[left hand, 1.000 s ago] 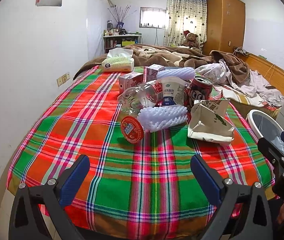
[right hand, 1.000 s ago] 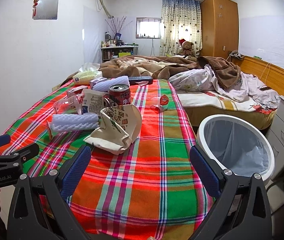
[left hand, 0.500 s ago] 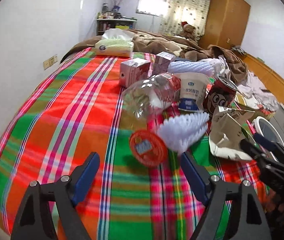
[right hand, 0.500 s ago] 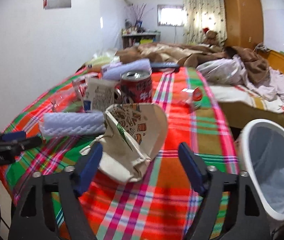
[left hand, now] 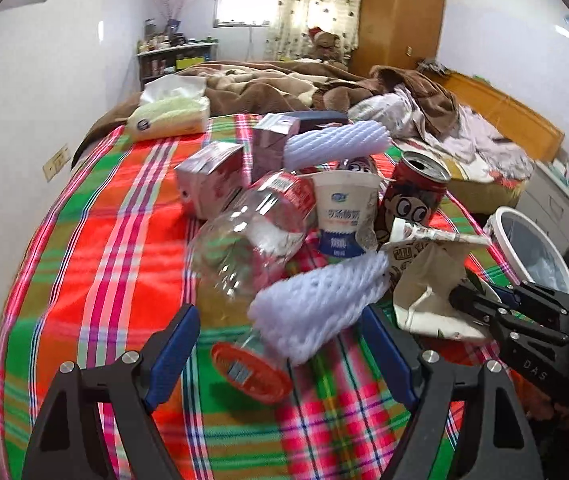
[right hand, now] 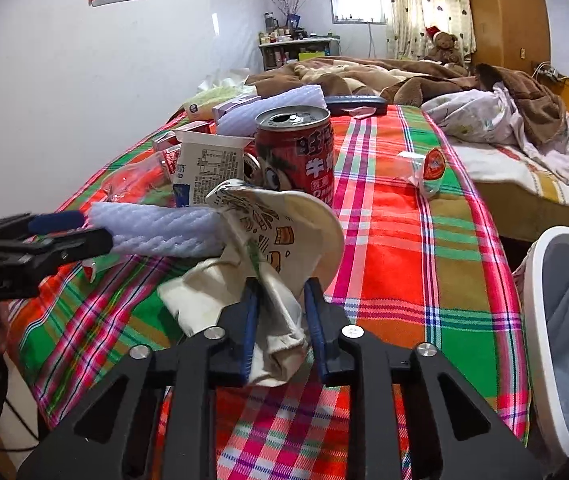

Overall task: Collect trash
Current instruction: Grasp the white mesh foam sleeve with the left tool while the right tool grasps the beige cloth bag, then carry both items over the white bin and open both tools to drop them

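The right tool (right hand: 280,316) is pinching the crumpled paper bag (right hand: 268,256): its blue jaws have just been closing and are now pressing the bag's lower folds between them, close to the near edge of the plaid blanket (right hand: 400,240) that is covering the bed. The left tool (left hand: 280,348) is standing spread, its jaws having narrowed a little a moment ago and then stopped, with a white foam net sleeve (left hand: 320,308) and an orange-rimmed lid (left hand: 250,372) lying in the gap between them; from the right wrist view one finger seems to be reaching the end of the sleeve, but I cannot tell whether it is really touching. The rest of the trash is sitting heaped just behind: a clear plastic bottle (left hand: 252,232) on its side, a white yogurt cup (left hand: 344,212) standing upright, a red drink can (right hand: 296,152) with its top open right behind the bag, two small cartons (left hand: 212,180) and a second foam sleeve (left hand: 336,144) farther back. A small cup with a red lid (right hand: 424,172) is lying apart to the right. The white bin (right hand: 564,320) is waiting beside the bed, lined with a clear bag.
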`<state>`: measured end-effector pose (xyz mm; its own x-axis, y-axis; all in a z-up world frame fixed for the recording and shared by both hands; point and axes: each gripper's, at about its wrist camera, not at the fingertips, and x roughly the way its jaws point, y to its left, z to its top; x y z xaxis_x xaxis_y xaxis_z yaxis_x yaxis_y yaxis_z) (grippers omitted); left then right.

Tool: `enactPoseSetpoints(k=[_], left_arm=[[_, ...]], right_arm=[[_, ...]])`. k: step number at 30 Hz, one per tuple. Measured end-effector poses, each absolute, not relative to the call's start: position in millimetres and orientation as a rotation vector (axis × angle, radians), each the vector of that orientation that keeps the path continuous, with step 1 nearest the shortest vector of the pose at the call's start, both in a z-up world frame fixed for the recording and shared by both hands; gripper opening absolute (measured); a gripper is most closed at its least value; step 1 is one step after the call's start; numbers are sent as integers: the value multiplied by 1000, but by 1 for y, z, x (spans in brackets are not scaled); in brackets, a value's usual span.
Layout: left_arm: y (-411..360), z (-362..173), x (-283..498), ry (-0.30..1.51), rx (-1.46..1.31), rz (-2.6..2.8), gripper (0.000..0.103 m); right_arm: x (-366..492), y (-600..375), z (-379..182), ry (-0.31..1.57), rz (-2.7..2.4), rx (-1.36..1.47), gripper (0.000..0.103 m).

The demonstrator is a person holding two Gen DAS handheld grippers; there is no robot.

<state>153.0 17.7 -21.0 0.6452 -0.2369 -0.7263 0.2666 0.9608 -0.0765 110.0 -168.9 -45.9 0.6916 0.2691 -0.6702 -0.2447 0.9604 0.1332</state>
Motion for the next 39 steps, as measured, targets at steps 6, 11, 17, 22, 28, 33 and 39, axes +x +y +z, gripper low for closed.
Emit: enactPoseSetpoints(k=[6, 11, 17, 22, 28, 33, 39], left_arm=[[-5, -27, 168, 880, 156, -327, 62], [-32, -27, 163, 907, 252, -383, 48], [-65, -33, 140, 962, 326, -501, 38], [-72, -43, 145, 998, 214, -451, 38], [-80, -51, 155, 1002, 168, -359, 38], [-84, -50, 154, 1005, 150, -352, 34], [-73, -34, 136, 942, 67, -355, 30]], right_arm=[[107, -180, -44, 753, 291, 55, 16], [104, -192, -39, 742, 284, 69, 16], [99, -213, -34, 722, 259, 72, 16], [102, -230, -39, 725, 231, 97, 16], [99, -236, -42, 722, 235, 111, 16], [95, -241, -41, 708, 232, 116, 16], [87, -246, -40, 693, 223, 130, 16]])
